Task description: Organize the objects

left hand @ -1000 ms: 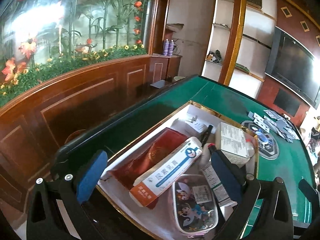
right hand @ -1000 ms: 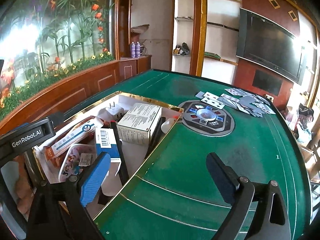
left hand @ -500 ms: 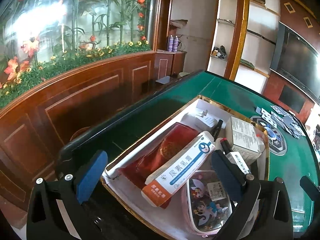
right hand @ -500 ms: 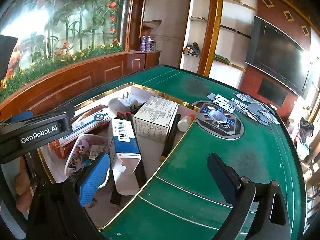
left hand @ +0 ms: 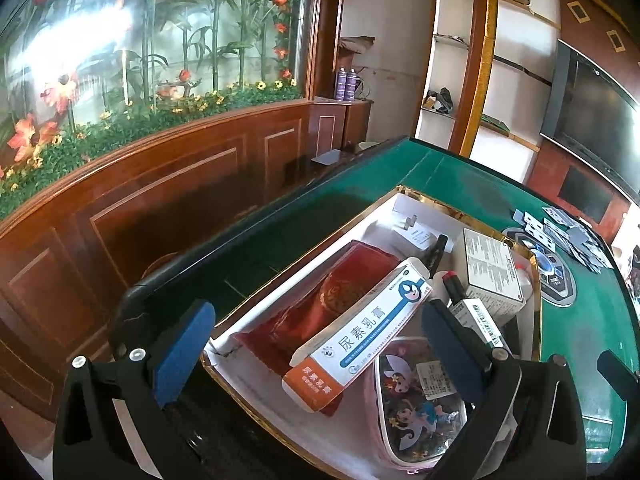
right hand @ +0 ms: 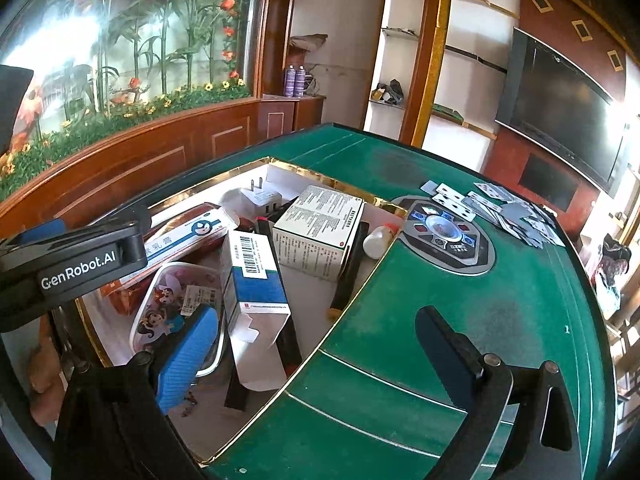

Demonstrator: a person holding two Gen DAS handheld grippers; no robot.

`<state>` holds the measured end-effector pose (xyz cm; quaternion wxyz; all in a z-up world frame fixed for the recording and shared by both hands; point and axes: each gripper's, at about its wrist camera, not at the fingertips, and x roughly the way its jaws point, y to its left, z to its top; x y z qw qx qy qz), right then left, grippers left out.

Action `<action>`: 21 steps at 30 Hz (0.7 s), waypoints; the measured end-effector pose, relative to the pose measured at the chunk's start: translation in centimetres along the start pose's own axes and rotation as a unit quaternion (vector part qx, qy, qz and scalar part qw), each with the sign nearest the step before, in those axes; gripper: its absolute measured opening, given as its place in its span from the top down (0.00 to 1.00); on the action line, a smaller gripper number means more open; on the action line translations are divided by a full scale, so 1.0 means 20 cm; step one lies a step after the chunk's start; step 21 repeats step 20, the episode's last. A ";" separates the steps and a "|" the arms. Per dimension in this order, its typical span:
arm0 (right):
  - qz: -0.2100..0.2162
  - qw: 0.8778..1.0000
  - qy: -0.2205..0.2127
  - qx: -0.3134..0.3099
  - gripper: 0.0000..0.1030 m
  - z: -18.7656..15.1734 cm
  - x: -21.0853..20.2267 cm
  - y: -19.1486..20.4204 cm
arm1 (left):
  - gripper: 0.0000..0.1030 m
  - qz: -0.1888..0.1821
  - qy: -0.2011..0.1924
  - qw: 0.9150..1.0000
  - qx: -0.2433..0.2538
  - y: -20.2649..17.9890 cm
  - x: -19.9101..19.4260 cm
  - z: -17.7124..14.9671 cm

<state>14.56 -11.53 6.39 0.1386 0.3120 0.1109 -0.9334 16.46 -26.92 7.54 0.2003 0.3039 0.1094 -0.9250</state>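
A white gold-rimmed box (left hand: pixel 404 200) (right hand: pixel 280 162) sits on the green table and holds several items: a red pouch (left hand: pixel 336 300), a white-and-orange ointment carton (left hand: pixel 360 328) (right hand: pixel 188 236), a pink cartoon case (left hand: pixel 416 404) (right hand: pixel 176 304), a blue-and-white carton (right hand: pixel 252 280), a larger white box (left hand: pixel 492 276) (right hand: pixel 316 228), a white plug (right hand: pixel 260 200), a black pen (right hand: pixel 352 268) and a small white bottle (right hand: pixel 378 242). My left gripper (left hand: pixel 316 348) is open and empty above the box's near end. My right gripper (right hand: pixel 316 356) is open and empty over the box's right rim.
Playing cards (right hand: pixel 496 208) lie scattered by a round control panel (right hand: pixel 444 236) in the green felt table's middle. A wooden-panelled planter wall (left hand: pixel 160 200) runs close along the left. A television (right hand: pixel 556 108) and shelves stand behind.
Both grippers have drawn back and lifted a little, so more of the box shows. Both stay open and empty. The items in the box have not moved.
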 end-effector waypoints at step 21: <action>0.000 1.000 -0.007 0.015 0.01 -0.01 -0.02 -0.04 | 0.00 -0.002 -0.002 1.000 0.012 -0.05 -0.04 -0.02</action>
